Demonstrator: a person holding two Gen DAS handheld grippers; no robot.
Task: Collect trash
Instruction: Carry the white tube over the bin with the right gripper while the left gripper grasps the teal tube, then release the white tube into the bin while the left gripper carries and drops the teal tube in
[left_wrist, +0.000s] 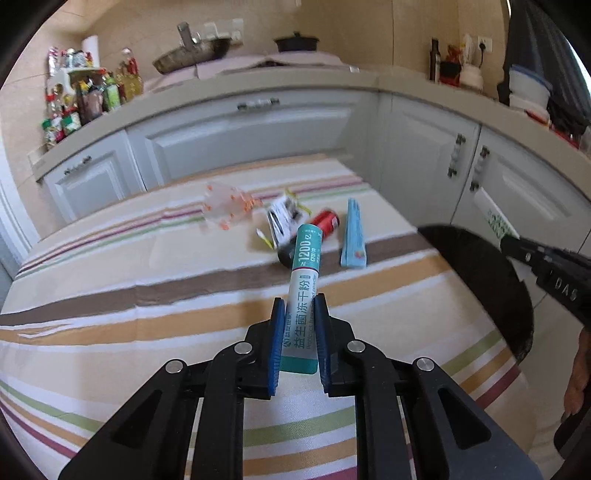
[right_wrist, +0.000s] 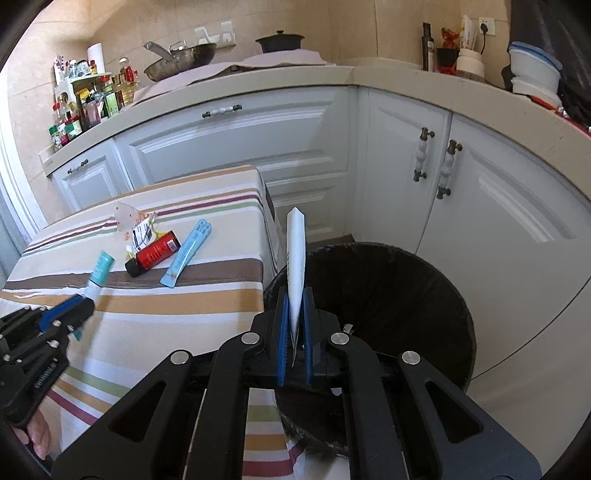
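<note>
Left wrist view: the left gripper (left_wrist: 300, 338) is clamped on a teal-and-white tube (left_wrist: 303, 291) above the striped table (left_wrist: 147, 332). Right wrist view: the right gripper (right_wrist: 294, 334) pinches a flat white packet (right_wrist: 296, 266) over the black bin (right_wrist: 388, 295). Best to release only once squarely above the bin's opening.

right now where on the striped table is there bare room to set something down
The near half of the striped tablecloth is bare, from the brown stripe toward the camera. Crowded: beyond that stripe, the red bottle, blue packet, crumpled wrapper and clear bag cluster together.
</note>
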